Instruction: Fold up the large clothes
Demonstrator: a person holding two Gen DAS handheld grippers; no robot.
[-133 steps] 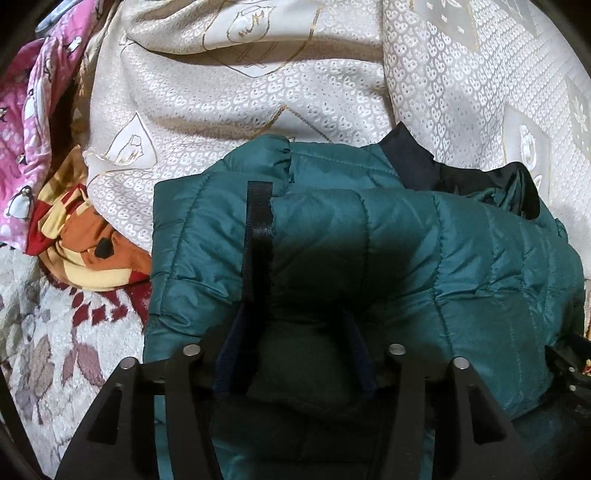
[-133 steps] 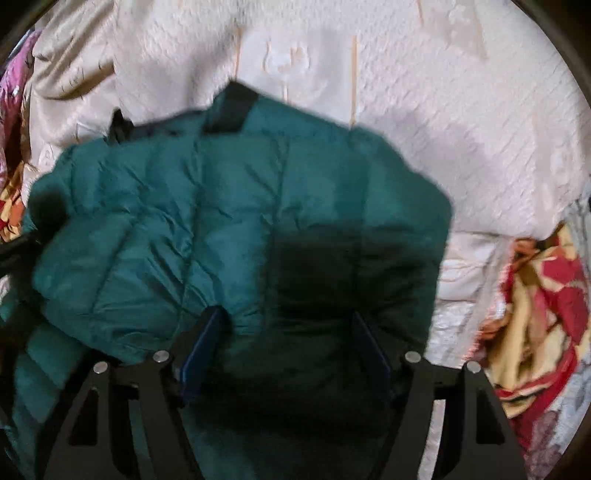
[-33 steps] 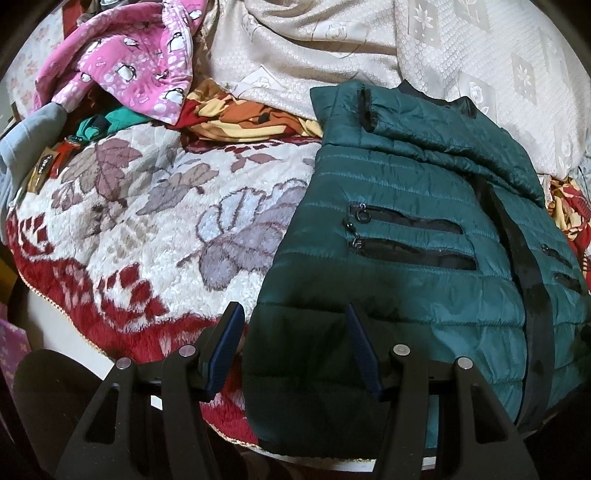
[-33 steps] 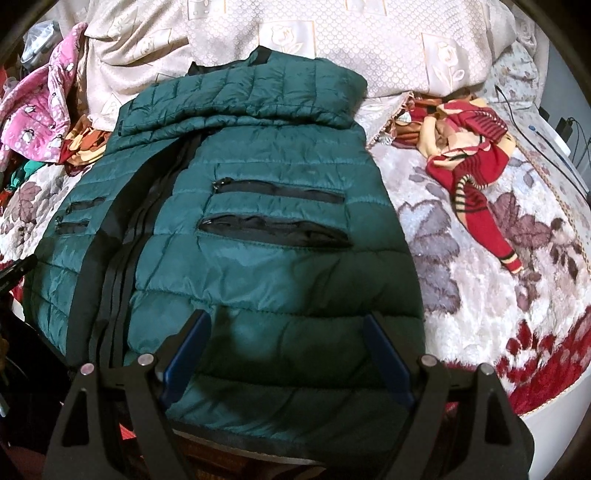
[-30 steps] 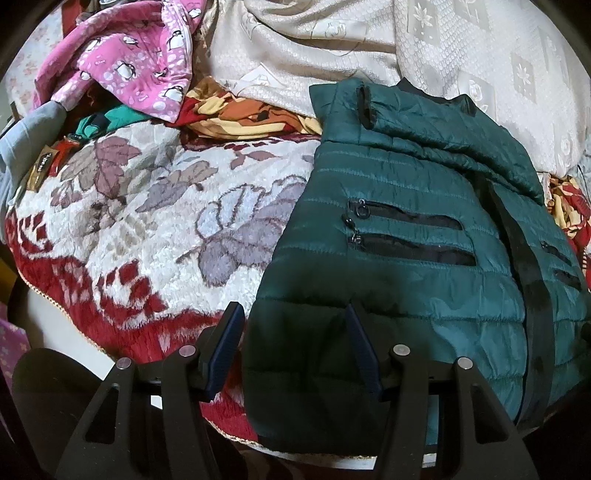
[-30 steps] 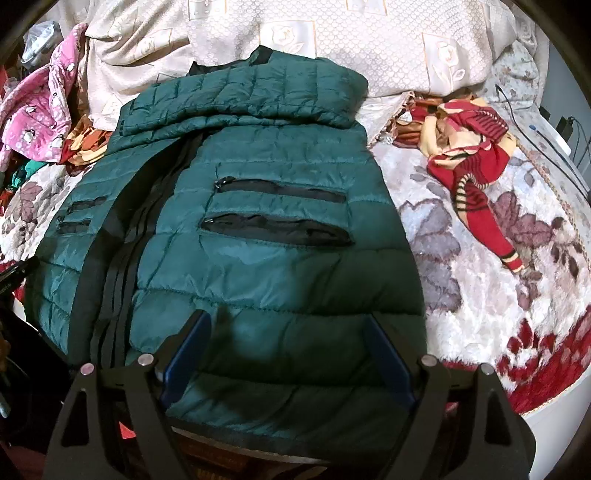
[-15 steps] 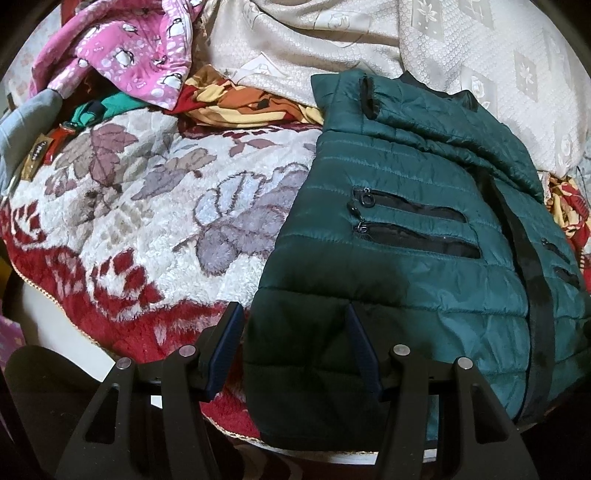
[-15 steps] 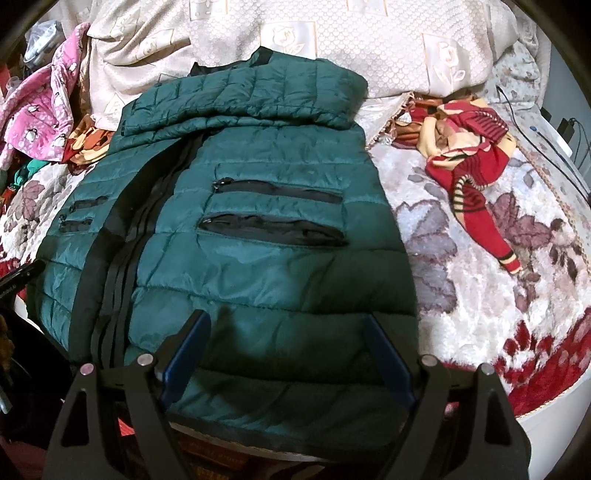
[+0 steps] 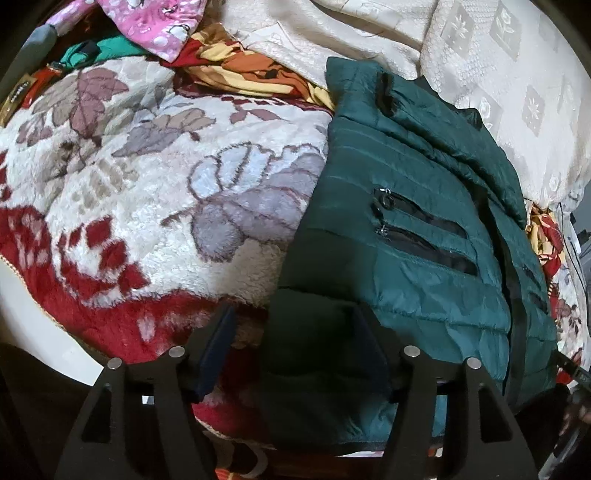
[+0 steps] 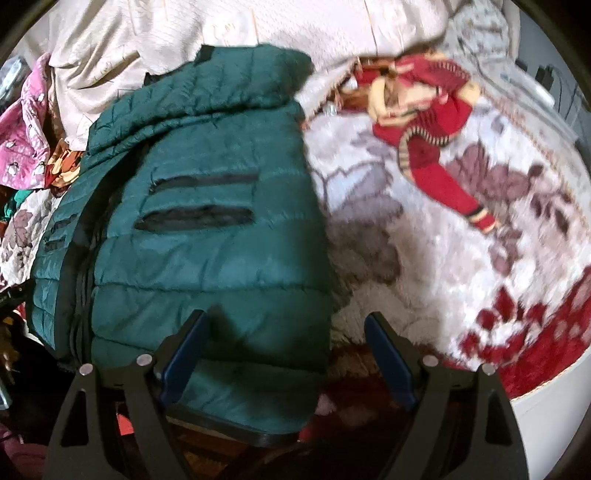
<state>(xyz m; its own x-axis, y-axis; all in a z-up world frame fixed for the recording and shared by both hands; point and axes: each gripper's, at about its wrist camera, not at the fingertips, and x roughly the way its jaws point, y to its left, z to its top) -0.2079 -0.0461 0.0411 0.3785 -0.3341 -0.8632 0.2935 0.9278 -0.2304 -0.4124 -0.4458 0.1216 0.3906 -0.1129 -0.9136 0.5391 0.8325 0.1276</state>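
Observation:
A dark green quilted jacket (image 9: 406, 236) lies front up on the bed, its black zip pockets showing and a sleeve folded across its top. In the left wrist view my left gripper (image 9: 293, 347) straddles the jacket's lower left corner. Its jaws are opening, and the left pad stands off the cloth over the blanket. In the right wrist view, which is blurred, the jacket (image 10: 207, 251) fills the left half. My right gripper (image 10: 286, 354) is open wide over the lower right corner, with one finger above the jacket and the other above the blanket.
A fleecy floral blanket (image 9: 147, 206) in white and red covers the bed, and the bed's white front edge (image 9: 48, 339) lies just below the grippers. Pink penguin clothing (image 9: 159, 22) and an orange-yellow garment (image 9: 251, 74) lie far left. A red patterned garment (image 10: 424, 122) lies far right, with a cream quilt (image 9: 498, 74) behind.
The left jaws have spread wider, and that gripper has slid left to the jacket's corner. The right gripper has swung right, so the jacket's right edge now falls between its fingers.

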